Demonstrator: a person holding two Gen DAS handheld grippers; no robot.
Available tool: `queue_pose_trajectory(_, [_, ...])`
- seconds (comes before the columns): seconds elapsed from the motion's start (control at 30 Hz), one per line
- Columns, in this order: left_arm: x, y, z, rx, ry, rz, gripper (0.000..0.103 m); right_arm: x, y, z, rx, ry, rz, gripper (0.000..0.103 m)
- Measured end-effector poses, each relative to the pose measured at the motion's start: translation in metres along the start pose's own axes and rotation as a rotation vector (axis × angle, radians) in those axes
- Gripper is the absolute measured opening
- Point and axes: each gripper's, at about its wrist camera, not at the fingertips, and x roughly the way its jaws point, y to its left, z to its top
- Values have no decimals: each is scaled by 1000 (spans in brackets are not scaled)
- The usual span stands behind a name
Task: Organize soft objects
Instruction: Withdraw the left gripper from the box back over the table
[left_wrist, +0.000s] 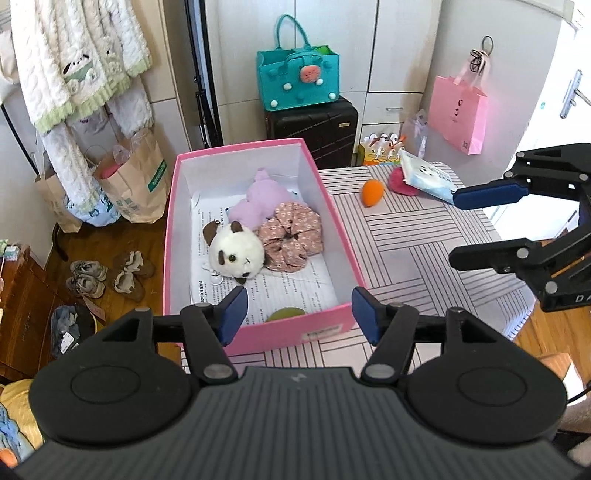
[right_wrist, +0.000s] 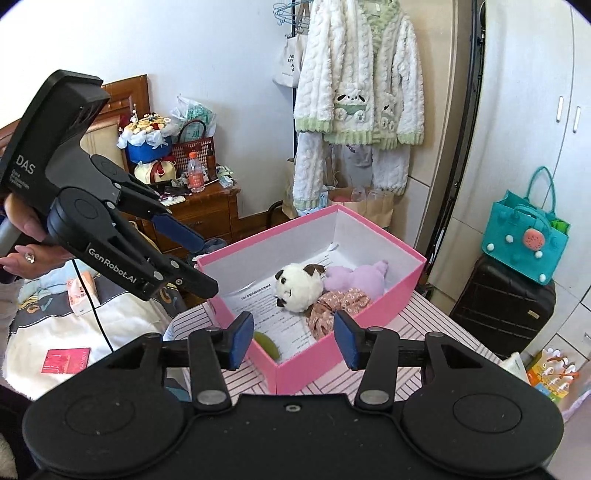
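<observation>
A pink box (left_wrist: 295, 334) (right_wrist: 306, 369) stands on the striped table. Inside it, on printed paper, lie a panda plush (left_wrist: 236, 254) (right_wrist: 299, 288), a purple plush (left_wrist: 258, 203) (right_wrist: 354, 278), a floral scrunchie (left_wrist: 291, 236) (right_wrist: 340, 304) and a green soft piece (left_wrist: 286, 314) (right_wrist: 267, 345). An orange egg-shaped soft toy (left_wrist: 373, 192) and a pink round pad (left_wrist: 397, 182) lie on the table to the right of the box. My left gripper (left_wrist: 299, 310) (right_wrist: 207, 264) hovers open over the box's near wall, holding nothing. My right gripper (right_wrist: 293, 336) (left_wrist: 458, 227) is open and empty too, above the table beside the box.
A tissue pack (left_wrist: 428, 177) lies at the far edge of the striped table (left_wrist: 424, 240). Behind it are a black suitcase (left_wrist: 314, 125) with a teal bag (left_wrist: 299, 77) on top and a pink paper bag (left_wrist: 458, 110). Paper bags (left_wrist: 136, 181) and shoes (left_wrist: 107, 277) sit on the floor at left.
</observation>
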Motion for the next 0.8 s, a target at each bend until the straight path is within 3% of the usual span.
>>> queue_pose_trajectory(0.27, [-11,-27,-10,36,-14,-5,68,-32,6,-22,-10,-26,-32,58])
queue_pose_trajectory(0.6, [-13,-60,-34,43,-35,-100,70,-58,1,-62,38,-32,-50,59])
queue_pose_trajectory(0.8, [-3,-84,-42,93,-64,-101,74,-65,-6,-91,84,-19,-66,63])
